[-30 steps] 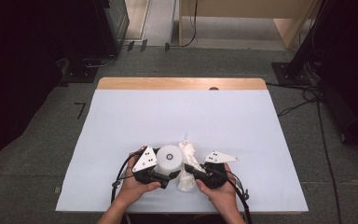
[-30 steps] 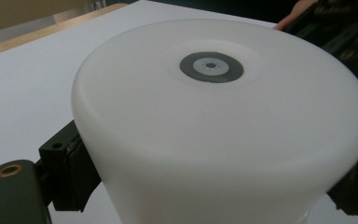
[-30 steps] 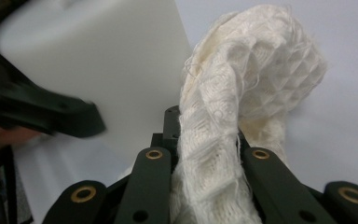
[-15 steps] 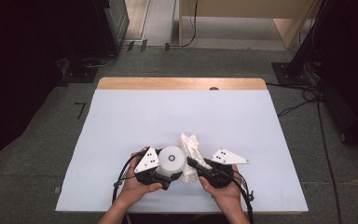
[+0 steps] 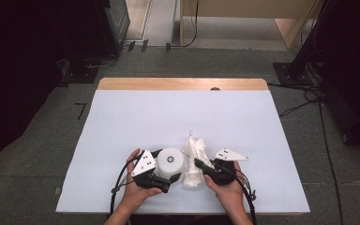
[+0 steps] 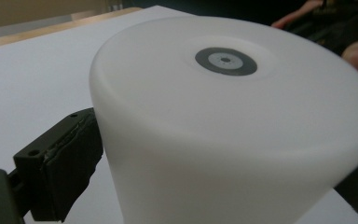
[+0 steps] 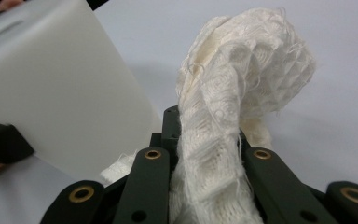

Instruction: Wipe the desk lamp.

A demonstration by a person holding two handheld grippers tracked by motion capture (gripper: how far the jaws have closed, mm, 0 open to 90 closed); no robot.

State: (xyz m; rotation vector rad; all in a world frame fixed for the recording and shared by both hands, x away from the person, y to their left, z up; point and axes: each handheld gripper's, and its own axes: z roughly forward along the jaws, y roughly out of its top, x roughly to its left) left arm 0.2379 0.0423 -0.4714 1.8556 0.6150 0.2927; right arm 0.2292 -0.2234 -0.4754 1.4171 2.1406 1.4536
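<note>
**Wipe the white tub with the bunched cloth**

While your right tool stays clamped tight on the white mesh cloth, bring the free bunch above its jaws flat against the side of the white tub, which stands just beside it near the front edge of the counter. Your left tool grips that tub, one dark pad pressed to its wall; the other pad is hidden behind it. Hold the tub steady and upright, press gently, and let the cloth rather than the jaws meet the plastic. Work around the wall in short strokes.
</note>
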